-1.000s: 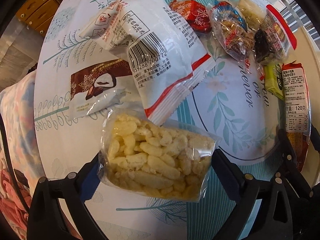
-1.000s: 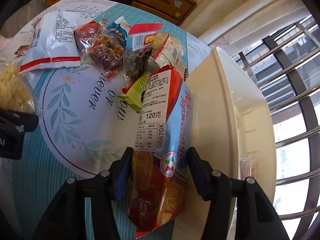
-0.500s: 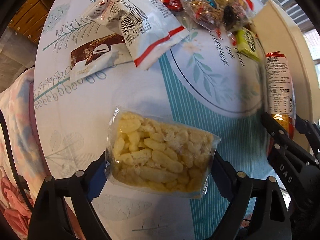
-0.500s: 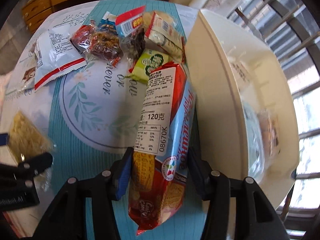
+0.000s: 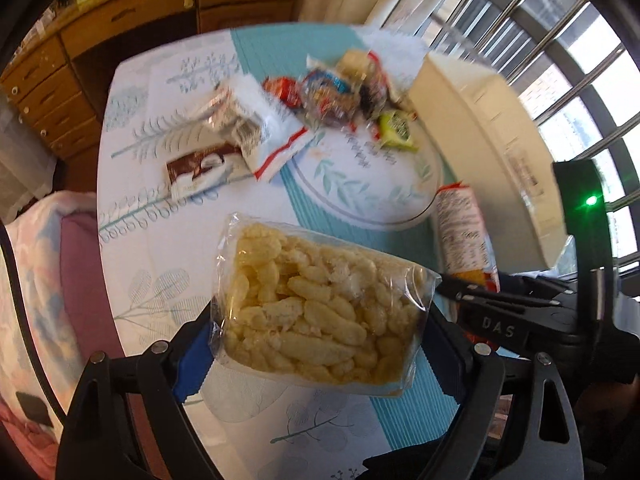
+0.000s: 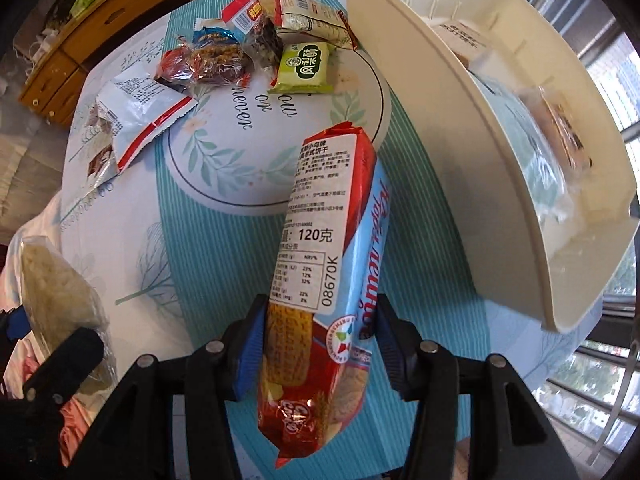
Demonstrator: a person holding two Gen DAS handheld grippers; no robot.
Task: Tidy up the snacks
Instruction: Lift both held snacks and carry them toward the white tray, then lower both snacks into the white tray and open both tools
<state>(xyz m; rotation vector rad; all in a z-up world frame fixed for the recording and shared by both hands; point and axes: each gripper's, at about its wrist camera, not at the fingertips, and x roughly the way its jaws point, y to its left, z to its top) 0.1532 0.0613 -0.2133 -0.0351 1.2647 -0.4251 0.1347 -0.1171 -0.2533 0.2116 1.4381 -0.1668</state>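
Cream bin flanks loose snack packets on patterned tablecloth.

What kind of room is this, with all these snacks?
Probably a room in someone's home, maybe a dining area. A round table wears a leafy tablecloth, wooden drawers stand behind it, and a barred window is beside it.

Clear glossy film around the puffed snack; shiny red-and-blue foil on the biscuit roll, matt paper label; smooth cream plastic bin at right; printed cloth; varnished wood drawers upper left
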